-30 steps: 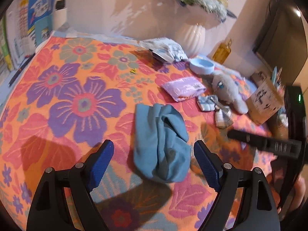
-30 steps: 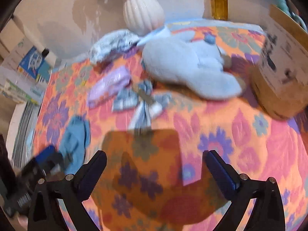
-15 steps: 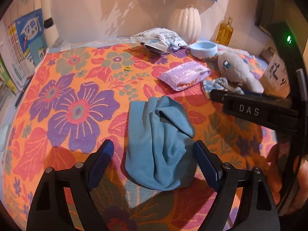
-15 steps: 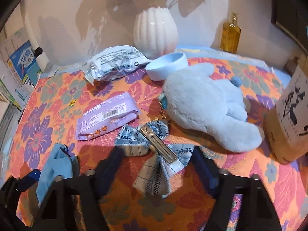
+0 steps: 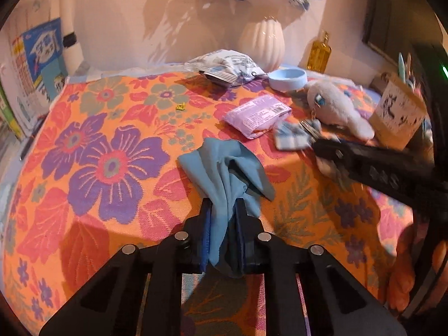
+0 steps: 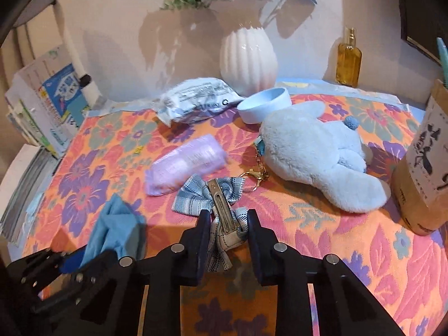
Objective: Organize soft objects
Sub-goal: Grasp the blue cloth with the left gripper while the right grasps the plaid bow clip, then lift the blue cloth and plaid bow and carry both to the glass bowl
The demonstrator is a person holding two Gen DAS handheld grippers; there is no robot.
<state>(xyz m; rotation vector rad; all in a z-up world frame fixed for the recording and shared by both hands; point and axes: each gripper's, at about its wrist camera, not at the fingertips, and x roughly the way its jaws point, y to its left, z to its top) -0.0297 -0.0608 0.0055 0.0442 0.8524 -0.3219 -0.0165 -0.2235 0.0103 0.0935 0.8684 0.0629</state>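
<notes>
Both grippers have a soft item in hand; nothing looks sorted yet.

The left gripper (image 5: 222,218) is clenched on the near end of the blue cloth (image 5: 226,168), whose far part drapes on the floral tablecloth (image 5: 106,162). The right gripper (image 6: 228,224) grasps the plaid bow (image 6: 212,196) by its lower tail, its metal clip facing up between the fingers. The bow lies just beside the purple tissue pack (image 6: 184,165) and near the plush toy (image 6: 313,151). So 2 soft items are gripped but not visibly lifted clear, and no gathering spot can be made out. The plush, the purple pack and the white packet (image 6: 196,103) appear untouched, scattered in front of the vase (image 6: 247,56) and the blue bowl (image 6: 263,103). By this judgement the task is at an early stage, with most of it left.
</notes>
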